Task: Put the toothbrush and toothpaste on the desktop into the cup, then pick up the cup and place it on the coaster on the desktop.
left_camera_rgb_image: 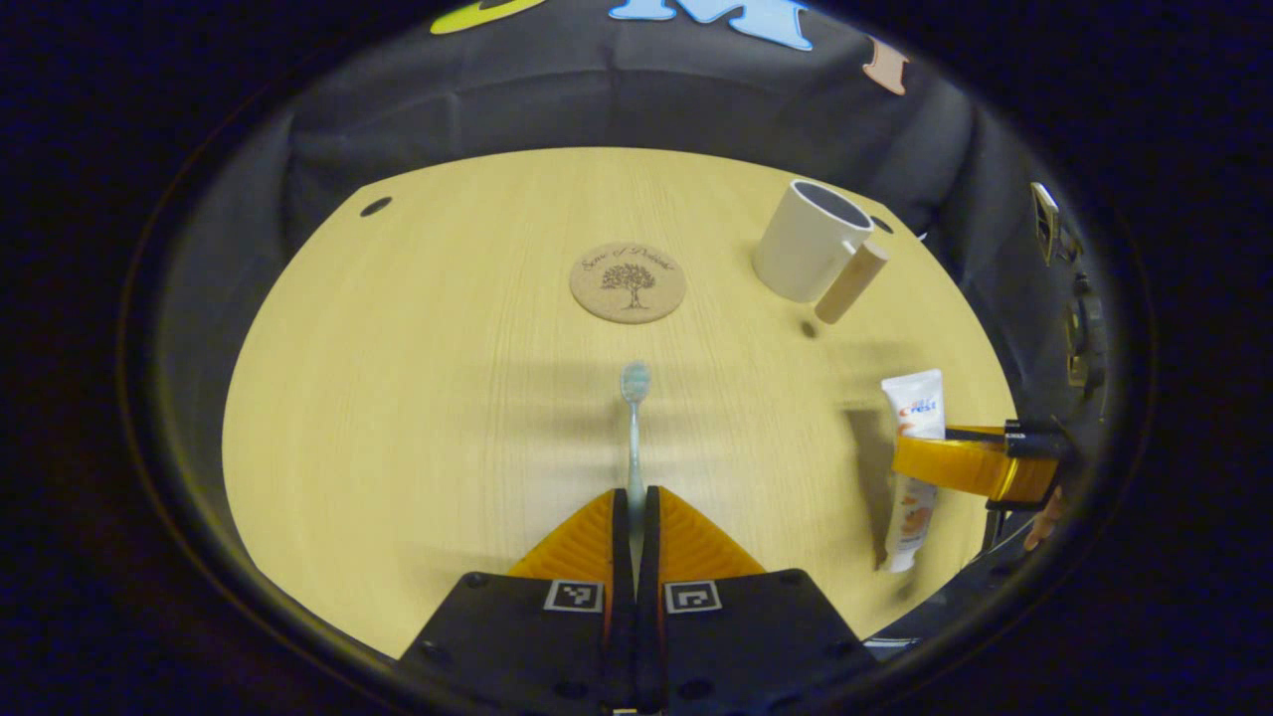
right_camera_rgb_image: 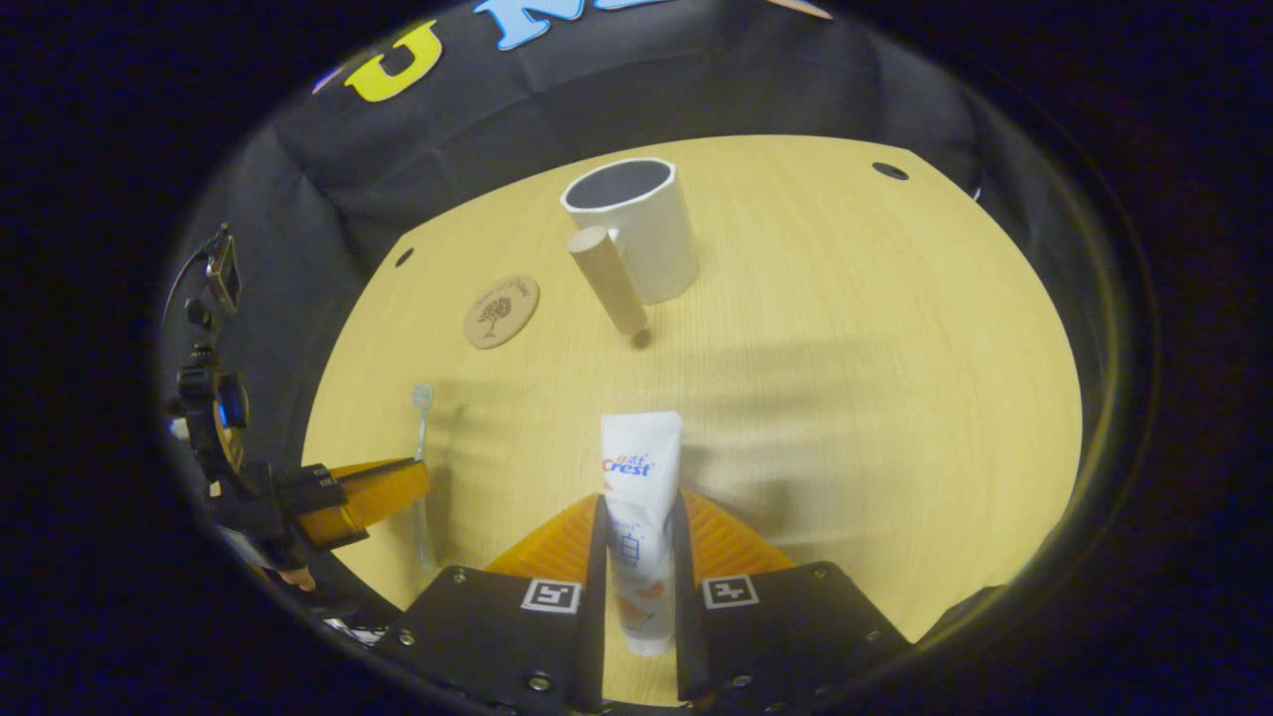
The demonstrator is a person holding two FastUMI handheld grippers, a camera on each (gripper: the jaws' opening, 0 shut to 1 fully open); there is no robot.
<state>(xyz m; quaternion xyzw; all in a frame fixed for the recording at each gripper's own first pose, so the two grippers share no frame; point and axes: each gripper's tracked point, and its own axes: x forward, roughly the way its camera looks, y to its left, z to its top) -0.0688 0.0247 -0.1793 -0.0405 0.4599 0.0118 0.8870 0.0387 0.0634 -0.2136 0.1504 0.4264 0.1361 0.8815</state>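
In the left gripper view the left claw (left_camera_rgb_image: 635, 507) has its two fingers pressed almost together on the thin handle of a pale blue, clear-handled plastic toothbrush (left_camera_rgb_image: 635, 418), whose bristled head points away from the claw over the light yellow wood-grain table (left_camera_rgb_image: 418, 418). Whether the brush is off the table or lying on it cannot be told. Beyond the brush head, farther along the table, lies a round cork coaster (left_camera_rgb_image: 628, 282) printed with a dark tree, flat and apart from everything else. To its right stands a white cylindrical ceramic cup (left_camera_rgb_image: 808, 241) with a pale wooden peg-like handle (left_camera_rgb_image: 850, 282); the cup is upright and its dark mouth looks empty. In the right gripper view the right claw (right_camera_rgb_image: 640, 527) pinches a white plastic toothpaste tube (right_camera_rgb_image: 639, 497) with orange marking between its two fingers, gripping the lower body, with the flat crimped end pointing forward toward the cup (right_camera_rgb_image: 635, 227), which stands well apart ahead. The cork coaster (right_camera_rgb_image: 501, 310) lies to the left of the cup, and the toothbrush (right_camera_rgb_image: 422, 438) appears farther left, held by the other claw (right_camera_rgb_image: 398, 487). In the left gripper view the toothpaste tube (left_camera_rgb_image: 915, 457) sits near the table's right edge, crossed by the right claw's finger (left_camera_rgb_image: 955, 462).
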